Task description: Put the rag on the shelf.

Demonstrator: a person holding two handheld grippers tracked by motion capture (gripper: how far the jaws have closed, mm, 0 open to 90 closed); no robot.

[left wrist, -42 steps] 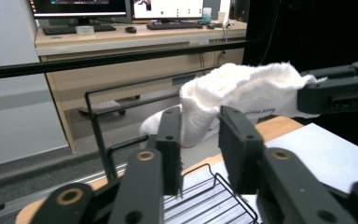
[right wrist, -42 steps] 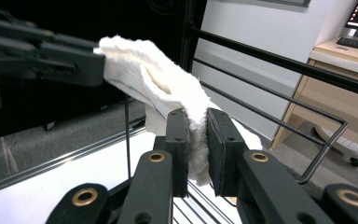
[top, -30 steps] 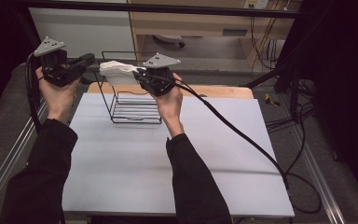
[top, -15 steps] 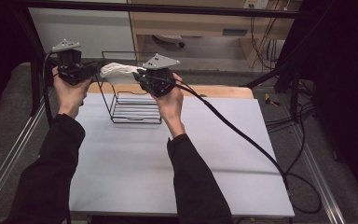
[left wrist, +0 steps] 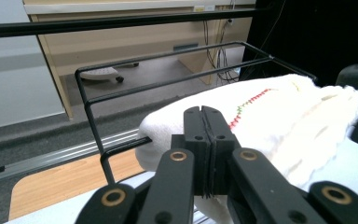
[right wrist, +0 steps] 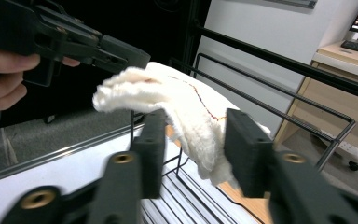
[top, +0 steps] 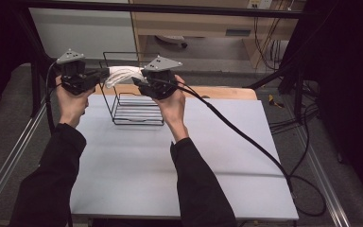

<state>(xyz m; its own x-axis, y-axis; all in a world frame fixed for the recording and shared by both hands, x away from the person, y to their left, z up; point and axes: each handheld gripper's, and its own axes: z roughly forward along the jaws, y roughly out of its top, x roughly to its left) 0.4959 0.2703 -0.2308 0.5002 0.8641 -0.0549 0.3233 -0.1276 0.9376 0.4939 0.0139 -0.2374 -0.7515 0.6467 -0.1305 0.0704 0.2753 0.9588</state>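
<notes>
Scene: person at a white table (top: 179,170), a two-jaw gripper in each hand, both raised over the far end
Cloth: white towel (top: 123,74) w/ a line of red-green stitching, held in the air above a black wire rack (top: 137,109), stretched between the two grippers
Left gripper (top: 105,74): jaws pressed together; in the left gripper view they meet right at the towel's near edge, pinching the cloth
Right gripper (right wrist: 193,140): jaws set wide apart, towel hanging down in the gap btwn them, touching neither pad as far as can be seen
Rack: stands on the table's far half, just beside a wooden board (top: 217,92) at the far edge; its top rail runs behind the towel
Cable (top: 246,137): trails from right gripper across the table to the right edge
</notes>
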